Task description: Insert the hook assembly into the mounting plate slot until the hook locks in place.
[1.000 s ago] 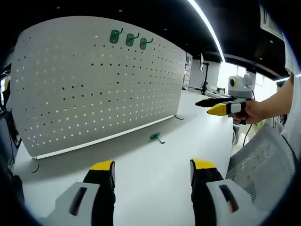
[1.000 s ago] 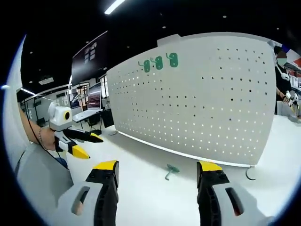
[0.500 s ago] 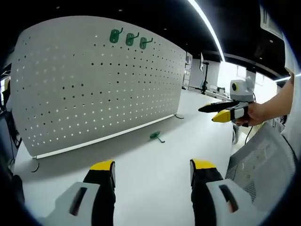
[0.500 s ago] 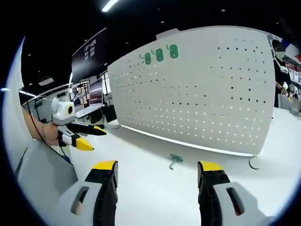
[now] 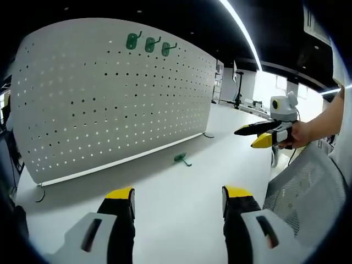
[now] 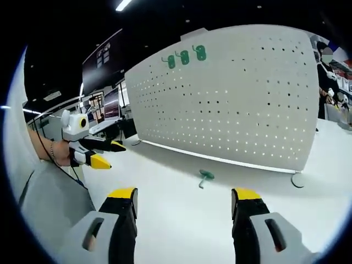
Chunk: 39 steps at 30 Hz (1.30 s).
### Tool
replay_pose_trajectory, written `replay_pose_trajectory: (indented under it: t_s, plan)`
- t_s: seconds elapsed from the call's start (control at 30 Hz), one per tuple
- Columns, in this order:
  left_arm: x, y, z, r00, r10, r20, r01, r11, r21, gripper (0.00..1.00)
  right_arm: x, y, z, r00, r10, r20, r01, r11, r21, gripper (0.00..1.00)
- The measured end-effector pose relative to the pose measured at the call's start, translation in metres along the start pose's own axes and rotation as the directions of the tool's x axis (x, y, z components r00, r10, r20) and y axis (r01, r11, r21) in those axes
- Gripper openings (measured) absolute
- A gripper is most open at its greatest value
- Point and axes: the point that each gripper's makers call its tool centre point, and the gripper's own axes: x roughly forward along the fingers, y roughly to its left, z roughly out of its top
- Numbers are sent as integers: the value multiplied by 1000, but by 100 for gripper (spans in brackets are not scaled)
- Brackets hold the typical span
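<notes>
Drifting lower and further out across the left gripper view since a sec ago is the right gripper [image 5: 263, 133], and its own camera is now sitting closer to the work, w/ the pegboard looming bigger.

Green hook [image 5: 182, 159] is lying loose on the white desk [image 5: 181, 209], just in front of the pegboard's [image 5: 110, 93] bottom edge, nothing touching it. Three more green hooks [image 5: 146, 44] are already hanging in a row near the top of the board.

Risk from here, as I read it: hook is small and lying flat, so a sloppy pinch could skid it across the desk, or grab it crooked so the tabs are missing the slots and it isn't locking.

Right jaws are spread wide, holding nothing. Left gripper [image 6: 98, 154] is hovering well off to the side, jaws parted too, empty.
</notes>
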Motion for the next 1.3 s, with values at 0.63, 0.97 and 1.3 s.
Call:
replay_pose_trajectory:
  t_s: [0.63, 0.97, 1.3]
  plan:
    - [24, -12, 11, 995, -87, -45, 91, 991, 93, 67, 0, -2, -2, 1000, -7, -6, 7, 1000, 18, 67]
    - [43, -15, 18, 985, -150, -89, 162, 976, 147, 66, 1, -1, -4, 1000, -4, -15, 4, 1000, 18, 67]
    - [65, -14, 26, 969, -202, -145, 234, 939, 252, 66, 1, -1, -6, 1000, 1, -17, 0, 1000, 29, 67]
